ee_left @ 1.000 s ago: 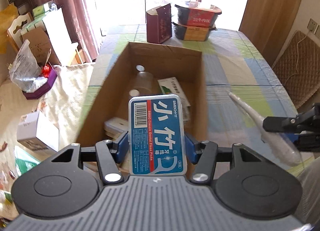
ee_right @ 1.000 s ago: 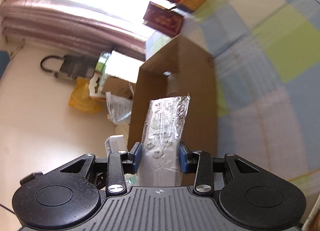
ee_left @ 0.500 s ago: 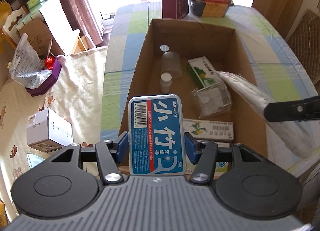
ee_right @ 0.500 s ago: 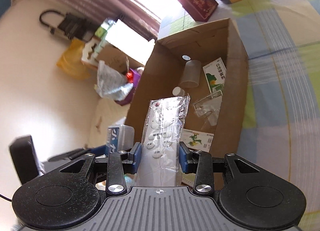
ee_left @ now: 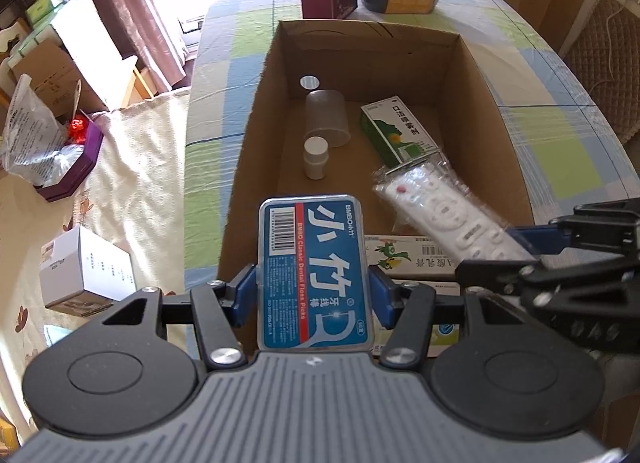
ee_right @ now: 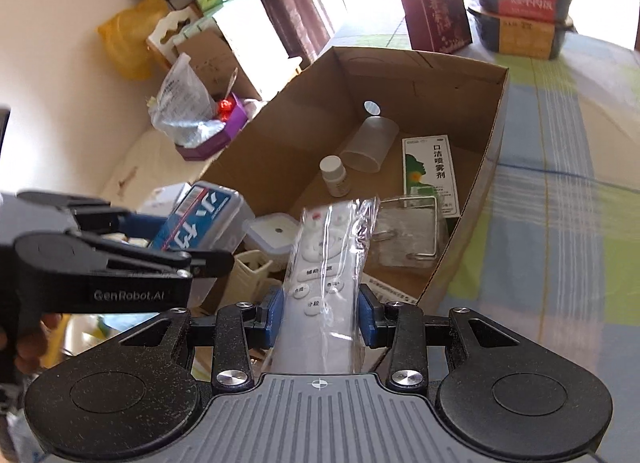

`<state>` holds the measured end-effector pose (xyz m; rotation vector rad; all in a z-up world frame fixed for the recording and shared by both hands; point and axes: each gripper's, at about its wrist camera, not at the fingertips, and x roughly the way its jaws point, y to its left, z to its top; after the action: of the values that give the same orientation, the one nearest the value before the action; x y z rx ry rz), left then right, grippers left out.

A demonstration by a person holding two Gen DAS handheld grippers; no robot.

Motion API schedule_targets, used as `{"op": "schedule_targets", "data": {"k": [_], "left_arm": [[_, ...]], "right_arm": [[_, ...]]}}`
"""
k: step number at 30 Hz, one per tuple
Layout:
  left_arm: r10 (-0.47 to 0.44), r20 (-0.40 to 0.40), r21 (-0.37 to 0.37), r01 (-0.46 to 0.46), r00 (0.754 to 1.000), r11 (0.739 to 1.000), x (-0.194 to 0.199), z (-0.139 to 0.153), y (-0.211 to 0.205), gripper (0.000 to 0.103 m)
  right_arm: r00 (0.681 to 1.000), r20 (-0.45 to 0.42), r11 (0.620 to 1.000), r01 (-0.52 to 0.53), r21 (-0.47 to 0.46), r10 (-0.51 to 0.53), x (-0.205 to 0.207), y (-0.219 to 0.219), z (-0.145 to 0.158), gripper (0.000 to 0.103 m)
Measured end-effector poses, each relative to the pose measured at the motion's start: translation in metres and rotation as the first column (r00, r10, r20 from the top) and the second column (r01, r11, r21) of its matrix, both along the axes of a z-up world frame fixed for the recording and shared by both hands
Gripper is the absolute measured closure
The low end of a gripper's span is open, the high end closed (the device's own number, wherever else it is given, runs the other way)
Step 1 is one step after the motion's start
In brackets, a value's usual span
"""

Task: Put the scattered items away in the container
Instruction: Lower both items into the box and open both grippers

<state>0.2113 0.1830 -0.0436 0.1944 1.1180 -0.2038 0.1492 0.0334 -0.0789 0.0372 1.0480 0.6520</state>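
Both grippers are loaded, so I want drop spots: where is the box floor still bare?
In the cardboard box, bare floor runs along the left wall beside the white bottle and clear cup, and at the far right corner past the green carton. The near end, under the floss box and remote, is crowded.

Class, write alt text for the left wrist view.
The left hand-held gripper grips a blue dental floss pick case above an open cardboard box. From the right, the right hand-held gripper holds a plastic-wrapped white remote over it.
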Motion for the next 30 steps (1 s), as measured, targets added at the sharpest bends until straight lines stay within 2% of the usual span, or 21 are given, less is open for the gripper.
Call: {"op": "schedule_targets", "data": {"k": [1, 3, 7, 16, 18, 19, 20, 22, 26, 30], "left_arm": [[-0.002, -0.003, 0.0, 0.002, 1.0, 1.0, 0.001, -0.002, -0.001, 0.05], [-0.012, -0.008, 0.005, 0.012, 1.0, 1.0, 0.003, -0.005, -0.005, 0.05], [-0.025, -0.026, 0.018, 0.026, 0.999, 1.0, 0.005, -0.013, -0.011, 0.05], [-0.032, -0.065, 0.022, 0.034, 0.997, 0.999, 0.009, -0.032, -0.018, 0.05], [-0.029, -0.075, 0.02, 0.031, 0.997, 0.999, 0.011, -0.036, -0.018, 0.05], [-0.026, -0.082, 0.02, 0.028, 0.996, 0.999, 0.011, -0.038, -0.019, 0.05], [-0.023, -0.086, 0.019, 0.024, 0.996, 1.0, 0.012, -0.039, -0.018, 0.05], [-0.019, -0.093, 0.019, 0.021, 0.995, 1.0, 0.012, -0.042, -0.017, 0.047], [-0.012, -0.098, 0.029, 0.015, 0.995, 0.999, 0.012, -0.045, -0.016, 0.034], [-0.001, -0.102, 0.038, 0.005, 0.995, 0.999, 0.013, -0.045, -0.014, 0.029]], "right_arm": [[1.0, 0.007, 1.0, -0.002, -0.011, 0.002, -0.001, 0.001, -0.002, 0.065], [1.0, 0.016, 0.999, -0.013, -0.03, 0.014, -0.001, 0.004, -0.005, 0.083], [0.998, 0.041, 0.996, -0.043, -0.076, 0.046, -0.003, 0.01, -0.01, 0.083], [0.994, 0.068, 0.993, -0.076, -0.094, 0.082, -0.007, 0.011, -0.01, 0.083], [0.992, 0.079, 0.991, -0.087, -0.103, 0.095, -0.009, 0.01, -0.01, 0.066], [0.99, 0.088, 0.99, -0.101, -0.096, 0.109, -0.011, 0.01, -0.008, 0.049], [0.987, 0.099, 0.989, -0.119, -0.082, 0.127, -0.014, 0.01, -0.007, 0.043], [0.98, 0.134, 0.985, -0.136, -0.104, 0.149, -0.019, 0.012, -0.005, 0.043], [0.972, 0.163, 0.98, -0.151, -0.128, 0.171, -0.025, 0.013, -0.005, 0.042], [0.969, 0.171, 0.978, -0.156, -0.139, 0.179, -0.028, 0.014, -0.002, 0.042]]}}
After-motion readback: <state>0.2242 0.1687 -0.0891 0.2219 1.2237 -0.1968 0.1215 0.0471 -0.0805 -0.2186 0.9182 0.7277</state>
